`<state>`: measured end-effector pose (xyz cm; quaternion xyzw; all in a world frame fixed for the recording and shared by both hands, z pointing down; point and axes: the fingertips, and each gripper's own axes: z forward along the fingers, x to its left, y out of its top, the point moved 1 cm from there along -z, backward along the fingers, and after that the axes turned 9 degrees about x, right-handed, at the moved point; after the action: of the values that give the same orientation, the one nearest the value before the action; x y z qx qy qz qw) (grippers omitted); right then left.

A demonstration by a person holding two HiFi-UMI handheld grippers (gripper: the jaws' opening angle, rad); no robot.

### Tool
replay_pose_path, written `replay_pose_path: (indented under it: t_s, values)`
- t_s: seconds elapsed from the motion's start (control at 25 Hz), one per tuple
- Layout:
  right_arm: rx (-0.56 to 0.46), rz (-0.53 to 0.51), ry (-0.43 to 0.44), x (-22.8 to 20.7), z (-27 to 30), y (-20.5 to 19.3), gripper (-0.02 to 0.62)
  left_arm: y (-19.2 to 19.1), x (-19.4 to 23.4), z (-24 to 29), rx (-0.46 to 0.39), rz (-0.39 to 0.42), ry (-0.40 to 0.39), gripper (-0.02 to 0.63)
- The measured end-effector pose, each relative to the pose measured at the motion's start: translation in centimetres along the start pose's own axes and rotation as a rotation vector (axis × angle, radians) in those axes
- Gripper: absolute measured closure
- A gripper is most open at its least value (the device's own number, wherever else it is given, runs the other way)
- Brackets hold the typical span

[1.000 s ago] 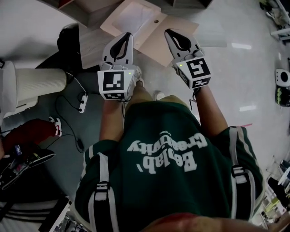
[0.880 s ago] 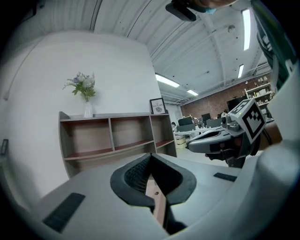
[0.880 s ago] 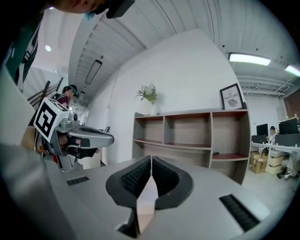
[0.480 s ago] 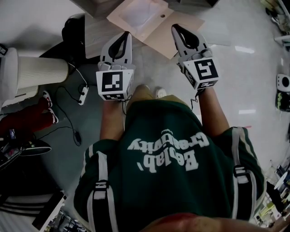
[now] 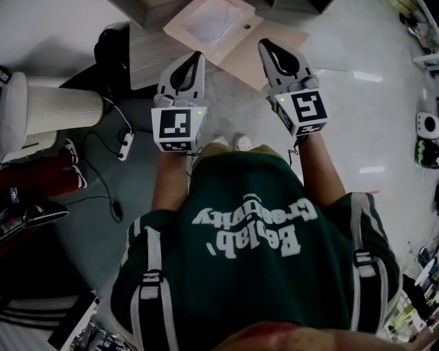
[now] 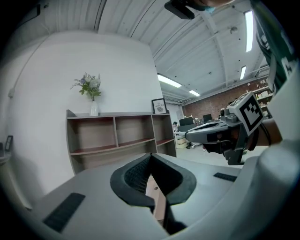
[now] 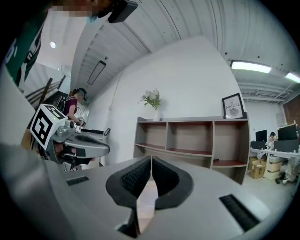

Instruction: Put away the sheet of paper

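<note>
A white sheet of paper lies on a tan board with a small hole, on the floor ahead of me. My left gripper is shut and empty, its tips just short of the board's near edge. My right gripper is also shut and empty, its tips over the board's right part. In the left gripper view the left gripper has its pads meeting, with a strip of board visible below. The right gripper shows the same in the right gripper view. Both point level at a wooden shelf unit.
The shelf unit has open compartments, a vase of flowers and a framed picture on top. A white ribbed cylinder and a cable with a switch lie left. Someone's red-trousered legs are at far left.
The person's forward foot has come back beside the other. Both grippers shifted slightly, and the board and paper now sit a little higher and further right in view. Jaws stayed shut.
</note>
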<state>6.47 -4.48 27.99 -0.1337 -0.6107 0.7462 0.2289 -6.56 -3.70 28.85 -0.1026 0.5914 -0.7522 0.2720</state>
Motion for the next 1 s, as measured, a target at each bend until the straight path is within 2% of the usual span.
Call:
replay_pose_path:
  t_s: [0.12, 0.52, 1.0]
  values:
    - [0.01, -0.013, 0.023, 0.4, -0.3, -0.2, 0.558, 0.2, -0.2, -0.3, -0.007, 0.012, 0.006, 0.588]
    - [-0.001, -0.024, 0.03, 0.4, -2.1, -1.0, 0.558, 0.2, -2.4, -0.8, -0.016, 0.018, 0.009, 0.588]
    - [-0.017, -0.035, 0.02, -0.3, -3.1, -0.4, 0.558, 1.0, -3.1, -1.0, -0.025, 0.028, 0.016, 0.588]
